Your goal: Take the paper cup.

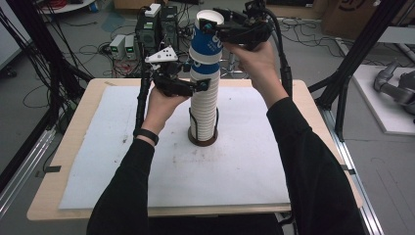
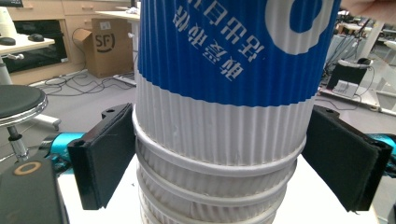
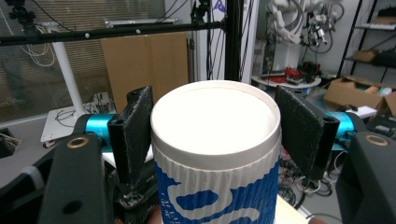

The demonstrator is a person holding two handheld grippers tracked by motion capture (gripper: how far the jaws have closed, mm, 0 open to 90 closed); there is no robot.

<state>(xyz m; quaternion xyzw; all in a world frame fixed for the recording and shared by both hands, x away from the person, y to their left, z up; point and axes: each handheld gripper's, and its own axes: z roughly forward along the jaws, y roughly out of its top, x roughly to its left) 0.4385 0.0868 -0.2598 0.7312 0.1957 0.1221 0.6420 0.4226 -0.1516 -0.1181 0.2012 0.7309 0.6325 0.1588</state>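
The top cup, blue-banded and upside down, caps the tall cup stack standing in a holder on the white mat. The left gripper straddles the stack just beneath the blue cup, both pads touching the ribbed white cups, steadying them. The right gripper has its jaws clamped on the top cup's upturned base, one pad either side. Best judged: lift straight up, squeezing gently, so the cup slides free without dragging others along.

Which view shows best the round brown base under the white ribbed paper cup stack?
The high view: the round brown base sits visible on the white mat there. The left gripper view gives cup walls, the right gripper view the top rim.
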